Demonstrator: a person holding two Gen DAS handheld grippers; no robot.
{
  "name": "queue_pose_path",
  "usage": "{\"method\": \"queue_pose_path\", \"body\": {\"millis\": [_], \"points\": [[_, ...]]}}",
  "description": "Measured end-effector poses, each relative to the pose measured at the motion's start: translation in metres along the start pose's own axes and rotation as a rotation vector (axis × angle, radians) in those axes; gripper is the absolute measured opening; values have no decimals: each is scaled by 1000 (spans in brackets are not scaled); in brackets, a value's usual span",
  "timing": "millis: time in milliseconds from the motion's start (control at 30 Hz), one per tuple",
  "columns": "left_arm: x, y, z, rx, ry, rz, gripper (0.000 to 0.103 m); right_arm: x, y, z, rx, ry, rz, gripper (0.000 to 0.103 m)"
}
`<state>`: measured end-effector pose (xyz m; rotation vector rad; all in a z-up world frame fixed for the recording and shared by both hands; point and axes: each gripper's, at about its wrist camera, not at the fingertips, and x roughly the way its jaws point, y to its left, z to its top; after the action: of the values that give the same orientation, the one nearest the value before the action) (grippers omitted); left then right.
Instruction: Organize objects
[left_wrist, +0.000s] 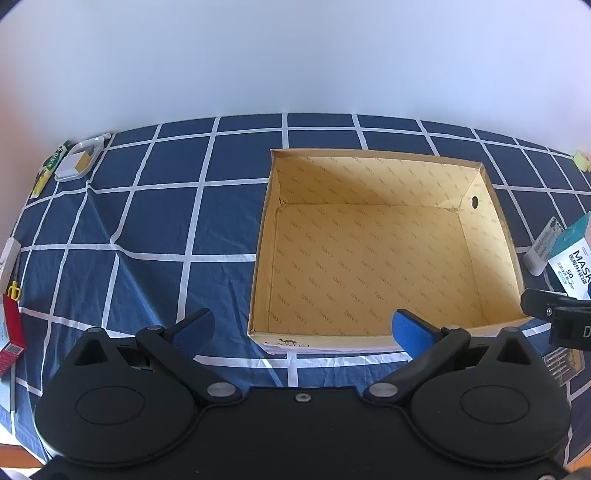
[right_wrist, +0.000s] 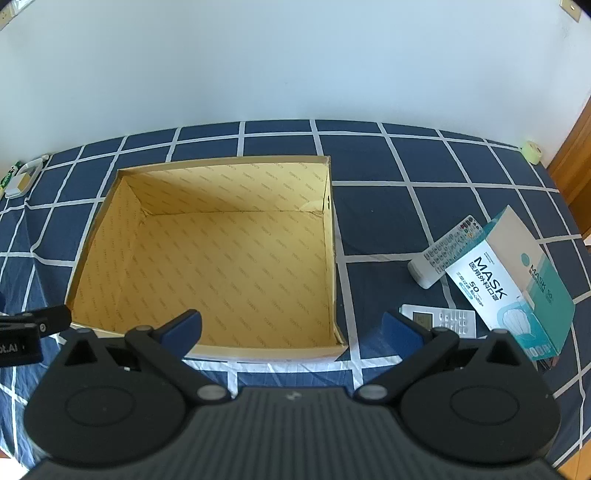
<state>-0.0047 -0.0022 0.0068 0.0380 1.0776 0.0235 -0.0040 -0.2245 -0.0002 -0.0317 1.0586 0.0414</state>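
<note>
An open, empty cardboard box (left_wrist: 369, 258) (right_wrist: 221, 258) sits on a blue checked cloth. My left gripper (left_wrist: 303, 328) is open and empty, just before the box's near wall. My right gripper (right_wrist: 291, 328) is open and empty at the box's near right corner. A teal and white mask box (right_wrist: 517, 284) (left_wrist: 572, 258) lies right of the cardboard box, leaning on a white remote (right_wrist: 443, 251) (left_wrist: 543, 247). A second white remote (right_wrist: 439, 317) lies in front of it, beside my right finger.
At the far left lie a clear plastic case with a yellow item (left_wrist: 79, 160) (right_wrist: 22, 181) and a green battery pack (left_wrist: 51, 166). A red packet (left_wrist: 13, 332) and yellow-handled scissors (left_wrist: 14, 290) lie at the left edge. A yellow tape roll (right_wrist: 532, 151) sits far right. A white wall stands behind.
</note>
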Motion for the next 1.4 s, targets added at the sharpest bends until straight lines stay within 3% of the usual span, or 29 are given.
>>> {"method": "queue_pose_path", "body": {"millis": [1400], "points": [[-10,0,-3,-6,-24,20,103,-9,-2,-1,-1,-25,5,103]]}}
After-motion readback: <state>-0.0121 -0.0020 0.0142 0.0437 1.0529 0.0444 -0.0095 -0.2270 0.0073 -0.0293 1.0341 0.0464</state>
